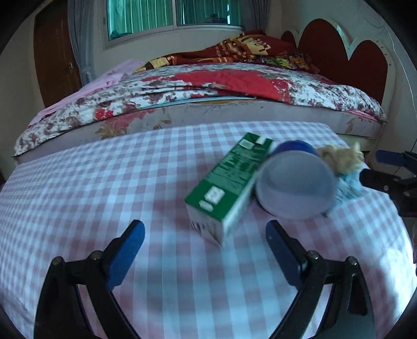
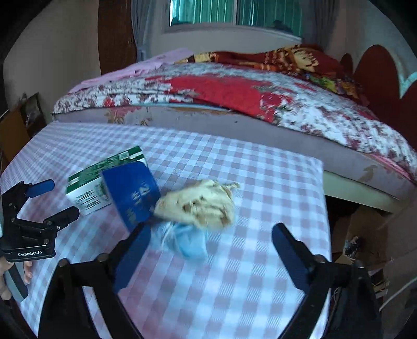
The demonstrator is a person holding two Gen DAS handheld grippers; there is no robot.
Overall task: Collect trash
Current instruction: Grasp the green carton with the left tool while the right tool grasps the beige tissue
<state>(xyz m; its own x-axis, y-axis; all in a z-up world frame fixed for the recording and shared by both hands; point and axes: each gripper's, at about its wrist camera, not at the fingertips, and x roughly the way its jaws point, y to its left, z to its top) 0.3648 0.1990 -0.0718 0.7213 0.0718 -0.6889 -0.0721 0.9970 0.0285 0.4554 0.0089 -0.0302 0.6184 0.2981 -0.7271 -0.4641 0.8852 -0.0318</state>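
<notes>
On the checked surface [image 1: 104, 182], toward its right half in the left wrist view, four pieces of trash lie bunched together: a green carton [image 1: 229, 182] on its side, a blue cup [image 1: 294, 182] tipped over with its base against the carton's long face, a crumpled tan paper wad [image 2: 200, 203] just beside the cup, and a pale blue wrapper [image 2: 187, 240] touching the wad's near edge. Left tongs [image 1: 206, 234]: jaws spread wide, the carton's near end just ahead of the gap, nothing gripped. Right tongs [image 2: 211, 242]: jaws likewise released, the blue wrapper lying between the fingers without either pad pressing on it. In the right wrist view the left tongs appear at the left edge, close to the carton, held by a hand [image 2: 5, 276]. Behind the surface stands a bed [image 1: 182, 117] with a floral quilt [image 1: 208, 83], a red headboard [image 1: 338, 52] and a window [image 1: 172, 15] above
</notes>
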